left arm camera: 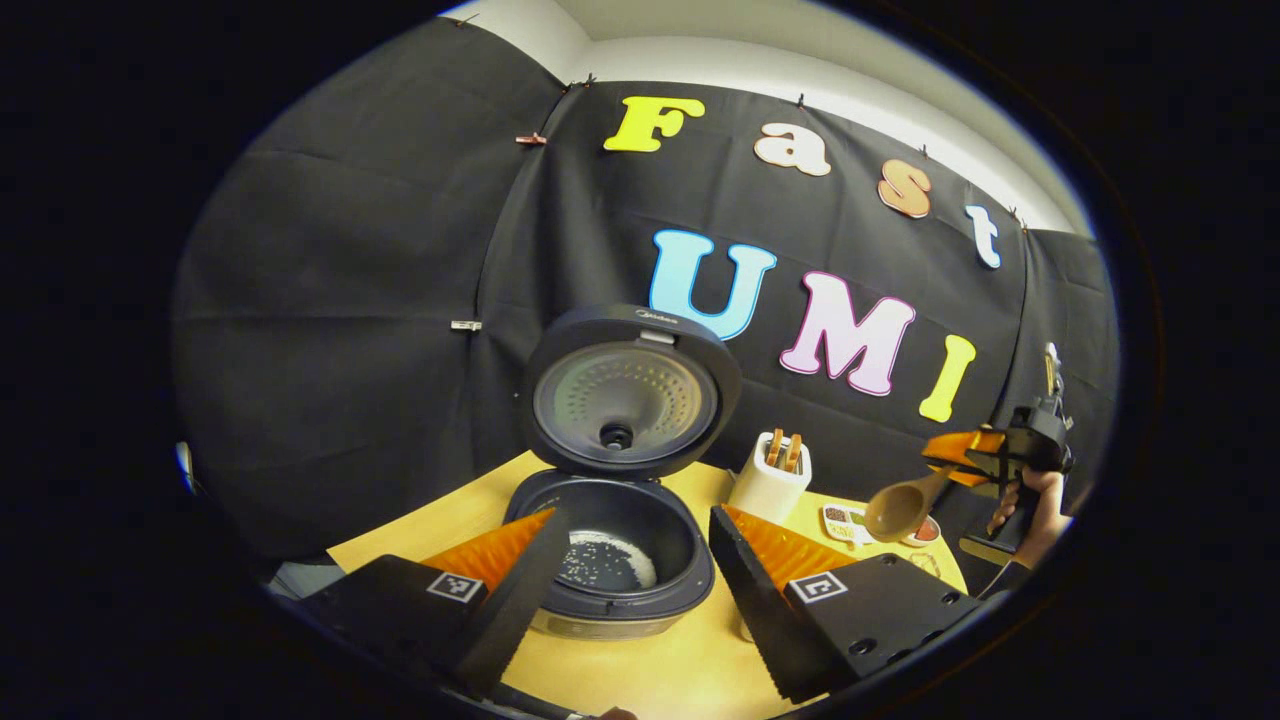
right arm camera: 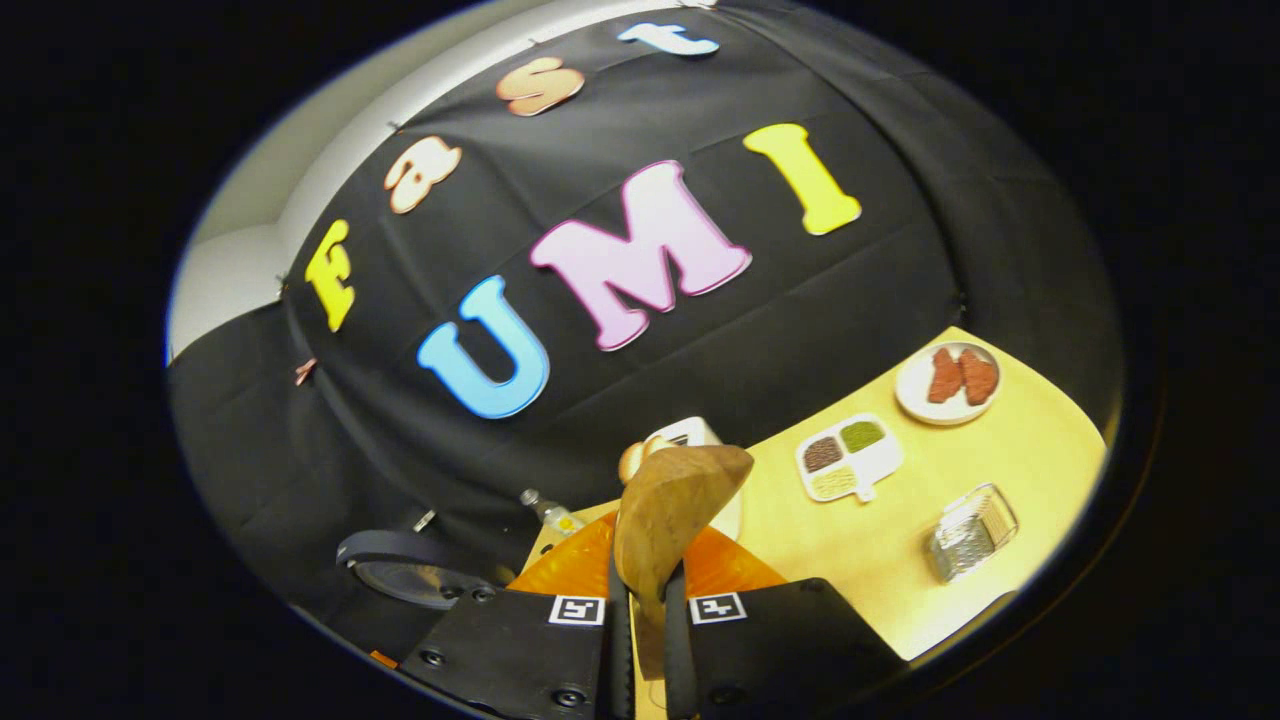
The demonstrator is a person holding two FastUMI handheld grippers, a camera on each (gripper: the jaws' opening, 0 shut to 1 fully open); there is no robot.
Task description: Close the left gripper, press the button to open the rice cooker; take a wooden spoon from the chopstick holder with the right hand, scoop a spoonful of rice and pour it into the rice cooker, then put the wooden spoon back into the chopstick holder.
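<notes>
Right tongs clamp the wooden spoon by its handle, bowl raised above the tabletop. Left tongs gape wide, holding nothing, with the rice cooker between their fingers (lid up, some rice in the pot). At two o'clock from the cooker stands the chopstick holder; farther right hangs the spoon with the hand gripping its tool.

The dark round rice cooker stands with its lid upright behind the pot, so the mouth is free from above and the front. Just beside it (to the right) the white chopstick holder narrows the bare yellow tabletop.
</notes>
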